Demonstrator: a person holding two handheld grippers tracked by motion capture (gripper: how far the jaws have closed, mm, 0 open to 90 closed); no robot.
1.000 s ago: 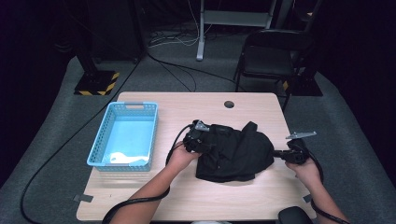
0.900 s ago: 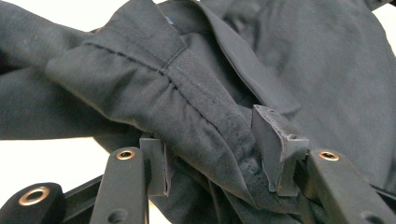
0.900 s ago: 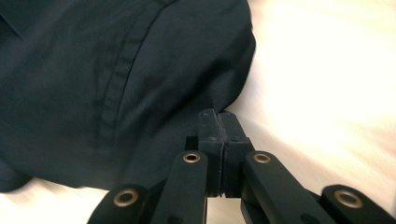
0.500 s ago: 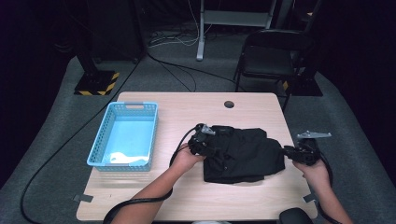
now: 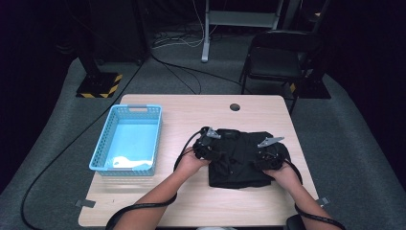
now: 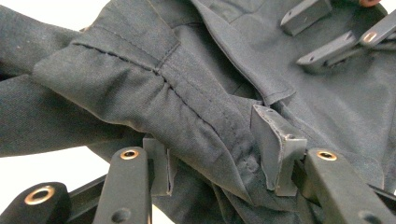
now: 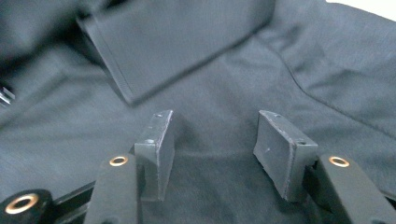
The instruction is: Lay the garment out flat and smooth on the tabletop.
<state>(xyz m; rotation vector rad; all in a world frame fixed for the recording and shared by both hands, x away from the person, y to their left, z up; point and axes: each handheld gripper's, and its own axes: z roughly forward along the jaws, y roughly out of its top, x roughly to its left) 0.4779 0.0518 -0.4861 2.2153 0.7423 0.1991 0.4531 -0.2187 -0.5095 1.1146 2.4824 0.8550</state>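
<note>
A black garment (image 5: pixel 239 160) lies crumpled on the right half of the wooden table (image 5: pixel 191 115). My left gripper (image 5: pixel 209 147) rests at its left edge. In the left gripper view a stitched cuff (image 6: pixel 140 88) runs between the spread jaws of that gripper (image 6: pixel 217 154), which stands open. My right gripper (image 5: pixel 266 158) sits over the garment's right part. Its jaws (image 7: pixel 210 149) stand open just above flat black cloth (image 7: pixel 224 93), near a folded flap (image 7: pixel 177 42). The right gripper's fingers (image 6: pixel 327 28) also show far off in the left gripper view.
A light blue plastic basket (image 5: pixel 139 109) with something white inside stands on the table's left side. A round cable hole (image 5: pixel 234 107) is at the table's far edge. A black chair (image 5: pixel 277 57) stands behind the table, and cables trail on the floor.
The right gripper has moved left from beyond the garment's right edge onto the cloth. The garment first slid right and now lies flatter. The left gripper shifted slightly right.
</note>
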